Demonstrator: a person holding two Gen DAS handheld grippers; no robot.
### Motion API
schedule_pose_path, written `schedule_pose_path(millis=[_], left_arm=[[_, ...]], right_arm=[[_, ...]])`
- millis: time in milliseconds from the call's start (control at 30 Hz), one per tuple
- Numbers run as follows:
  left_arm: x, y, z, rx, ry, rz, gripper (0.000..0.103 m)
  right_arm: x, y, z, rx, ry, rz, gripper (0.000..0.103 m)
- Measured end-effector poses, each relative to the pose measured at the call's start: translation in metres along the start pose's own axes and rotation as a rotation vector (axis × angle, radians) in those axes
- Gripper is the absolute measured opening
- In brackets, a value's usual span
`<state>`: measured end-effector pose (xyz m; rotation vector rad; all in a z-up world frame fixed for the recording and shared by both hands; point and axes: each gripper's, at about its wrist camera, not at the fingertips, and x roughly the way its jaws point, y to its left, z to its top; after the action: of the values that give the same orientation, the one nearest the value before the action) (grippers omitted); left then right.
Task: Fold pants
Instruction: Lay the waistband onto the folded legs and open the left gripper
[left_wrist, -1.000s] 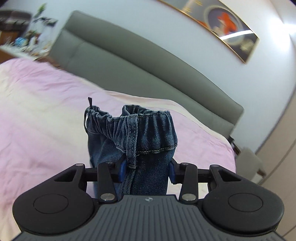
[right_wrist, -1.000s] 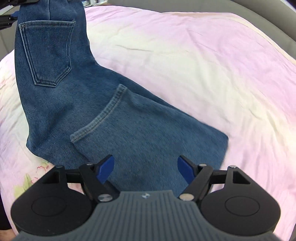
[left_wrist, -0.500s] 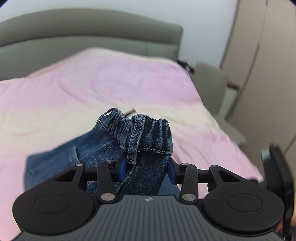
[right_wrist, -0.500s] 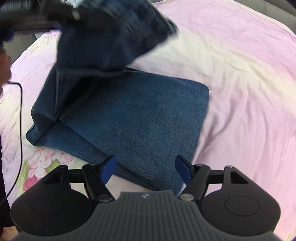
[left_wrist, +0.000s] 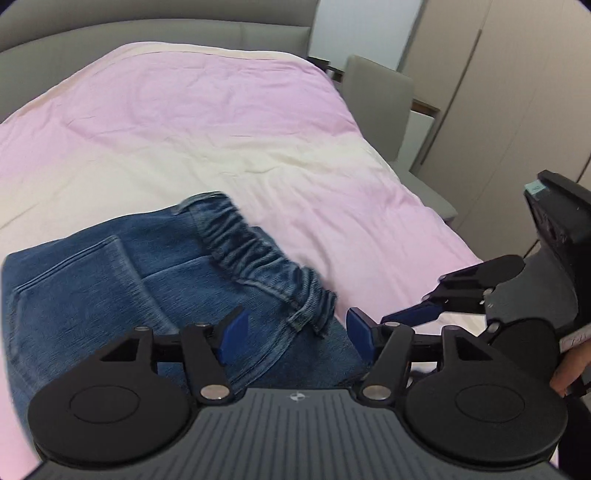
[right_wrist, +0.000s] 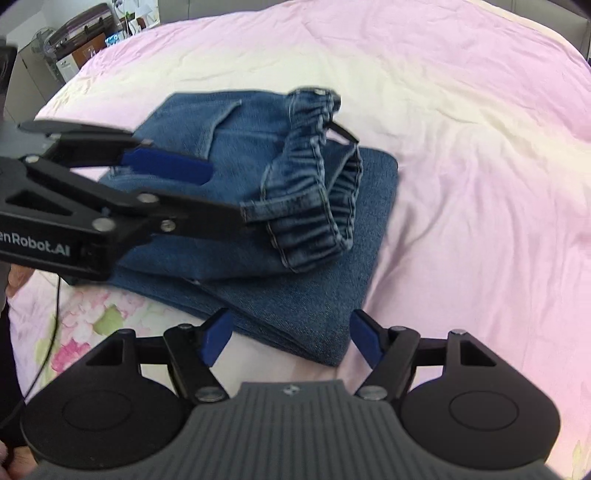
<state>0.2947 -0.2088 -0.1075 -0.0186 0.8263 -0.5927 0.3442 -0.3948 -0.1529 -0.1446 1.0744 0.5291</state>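
The blue denim pants (right_wrist: 258, 206) lie folded in a stack on the pink bed. Their elastic waistband (right_wrist: 314, 177) is bunched on top, near the right side of the stack. In the left wrist view the waistband (left_wrist: 258, 254) lies just ahead of my left gripper (left_wrist: 295, 332), which is open and holds nothing. My left gripper also shows in the right wrist view (right_wrist: 207, 184), over the pants' left part. My right gripper (right_wrist: 290, 339) is open and empty at the near edge of the stack; it shows at the right of the left wrist view (left_wrist: 424, 306).
A pink and cream bedsheet (left_wrist: 221, 122) covers the bed, with a floral patch (right_wrist: 85, 325) near the front left. A grey headboard (left_wrist: 147, 33), a grey chair (left_wrist: 380, 103) and beige wardrobes (left_wrist: 498, 92) stand beyond. Cluttered furniture (right_wrist: 81, 40) stands at the far left.
My left gripper carried the waistband over the folded legs, lowered it onto the stack and opened, letting go. My right gripper stayed open near the stack's front edge.
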Motion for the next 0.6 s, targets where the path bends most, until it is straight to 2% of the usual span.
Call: schedule_pose_path(millis=[67,167,300,367,500,600], left_arm=[[-0.016,0.009,-0.003,0.016,0.005,0.025,0.072],[-0.042,0.026,-0.020,0.056,0.029,0.100,0.072],[-0.065,0.051,-0.050,0.068,0.058,0.177,0.075],[-0.073,0.067,-0.067,0.039,0.087,0.188,0.075],[-0.078,0.096,-0.098,-0.054,0.142,0.188,0.075],[-0.072,0.109,-0.112,-0.106,0.147,0.206,0.075]], right_arm=[[-0.015,0.006,0.009,0.008,-0.031,-0.012,0.068],[-0.026,0.007,0.024,0.072,-0.080,-0.013,0.068],[-0.019,0.010,0.046,0.138,-0.120,-0.036,0.066],[-0.009,0.008,0.058,0.159,-0.124,-0.048,0.060],[0.013,-0.001,0.078,0.210,-0.121,-0.065,0.057],[0.030,-0.009,0.087,0.231,-0.101,-0.095,0.057]])
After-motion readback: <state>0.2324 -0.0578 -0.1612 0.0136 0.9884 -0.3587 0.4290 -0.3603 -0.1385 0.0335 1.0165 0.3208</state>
